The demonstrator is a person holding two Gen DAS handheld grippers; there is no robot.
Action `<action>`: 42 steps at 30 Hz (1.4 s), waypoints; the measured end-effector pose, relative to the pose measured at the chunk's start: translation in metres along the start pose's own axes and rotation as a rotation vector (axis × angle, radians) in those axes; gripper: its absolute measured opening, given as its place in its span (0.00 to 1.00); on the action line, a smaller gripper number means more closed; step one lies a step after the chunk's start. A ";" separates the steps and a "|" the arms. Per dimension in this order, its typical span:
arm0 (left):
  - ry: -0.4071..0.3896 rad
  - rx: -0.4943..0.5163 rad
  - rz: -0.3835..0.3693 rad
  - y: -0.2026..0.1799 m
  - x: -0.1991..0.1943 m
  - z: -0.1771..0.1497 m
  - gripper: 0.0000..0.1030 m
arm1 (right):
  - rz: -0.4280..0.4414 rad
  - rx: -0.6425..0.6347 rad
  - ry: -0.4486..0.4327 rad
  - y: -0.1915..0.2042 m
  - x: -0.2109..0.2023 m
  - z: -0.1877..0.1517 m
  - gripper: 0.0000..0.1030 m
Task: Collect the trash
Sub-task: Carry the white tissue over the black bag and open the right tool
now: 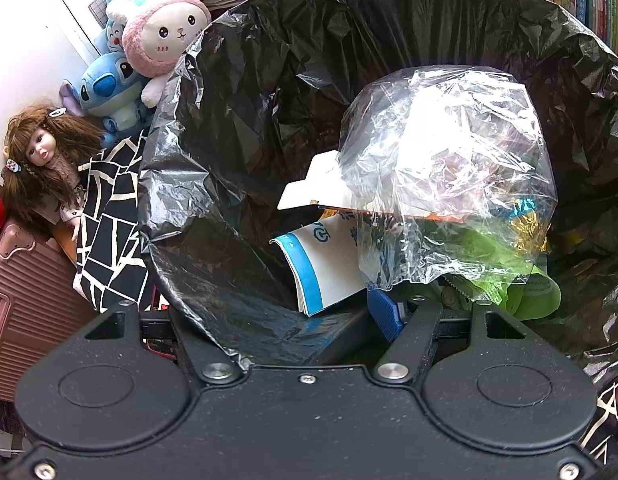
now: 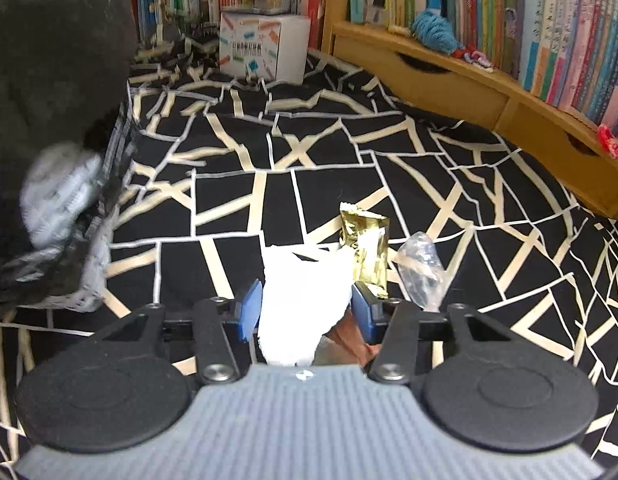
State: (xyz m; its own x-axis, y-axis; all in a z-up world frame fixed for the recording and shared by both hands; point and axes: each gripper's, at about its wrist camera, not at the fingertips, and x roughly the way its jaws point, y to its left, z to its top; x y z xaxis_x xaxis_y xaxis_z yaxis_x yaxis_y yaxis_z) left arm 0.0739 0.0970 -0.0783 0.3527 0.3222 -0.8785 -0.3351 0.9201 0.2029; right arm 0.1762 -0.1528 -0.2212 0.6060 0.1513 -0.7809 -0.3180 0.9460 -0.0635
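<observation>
Left gripper [image 1: 309,322] clamped on black bag rim [image 1: 213,320], clear plastic [image 1: 449,168] inside at one o'clock; white tissue [image 2: 303,300] between right gripper [image 2: 303,312] pads, grip uncertain; gold wrapper [image 2: 367,248], clear wrap [image 2: 421,272] at one o'clock.

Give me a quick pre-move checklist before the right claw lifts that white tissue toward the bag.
1. White tissue sits between the right claw pads: ok.
2. Pads firmly pressing the tissue: cannot tell.
3. Left claw holds the black trash bag rim open: ok.
4. Room in the bag above the clear plastic: ok.
5. Gold wrapper and clear wrapper remain on the patterned cloth: not ok, collect later.
</observation>
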 end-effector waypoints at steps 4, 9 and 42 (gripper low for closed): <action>0.000 -0.001 0.000 0.000 0.000 0.000 0.65 | 0.022 0.033 -0.052 -0.006 -0.027 0.004 0.51; -0.002 -0.001 -0.001 0.001 0.000 0.000 0.65 | 0.061 0.094 -0.164 -0.017 -0.072 0.027 0.51; -0.033 -0.020 -0.018 0.004 -0.001 -0.002 0.66 | 0.408 -0.051 -0.360 0.062 -0.184 0.139 0.82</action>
State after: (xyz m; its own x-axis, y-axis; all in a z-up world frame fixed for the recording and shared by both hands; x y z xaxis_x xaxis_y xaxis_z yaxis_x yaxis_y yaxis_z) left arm 0.0706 0.0999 -0.0775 0.3878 0.3132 -0.8669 -0.3455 0.9213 0.1783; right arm 0.1467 -0.0822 0.0050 0.6342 0.6005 -0.4869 -0.6094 0.7759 0.1632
